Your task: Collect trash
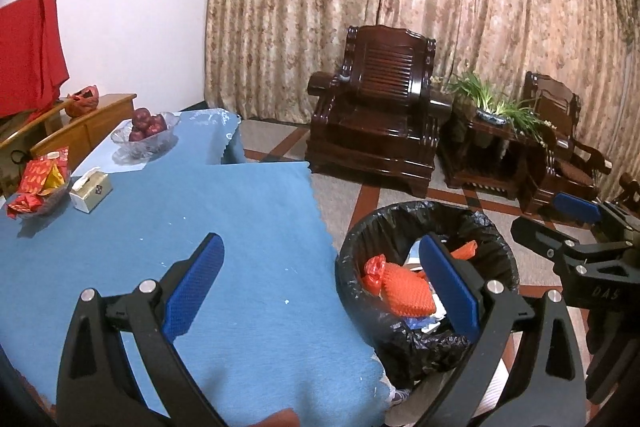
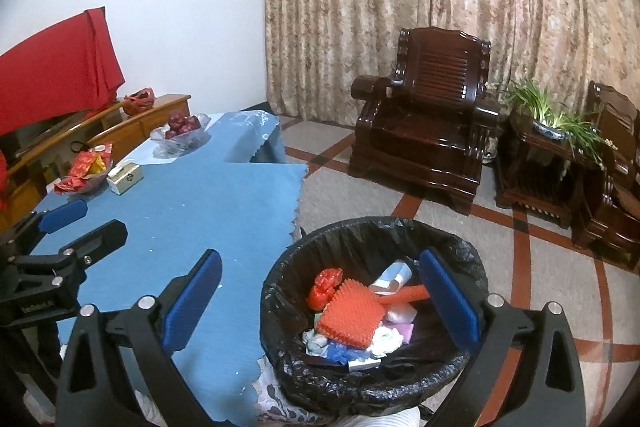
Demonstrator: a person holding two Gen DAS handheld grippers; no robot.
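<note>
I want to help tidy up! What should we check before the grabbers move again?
1. Left gripper open, holding nothing: ok.
2. Right gripper open, holding nothing: ok.
3. Trash bin has its black liner and room left: ok.
4. Orange foam net lies inside the bin: ok.
5. Blue tablecloth free of big trash nearby: ok; tiny white specks remain.
6. Whether the red wrappers in the dish are trash: cannot tell.
</note>
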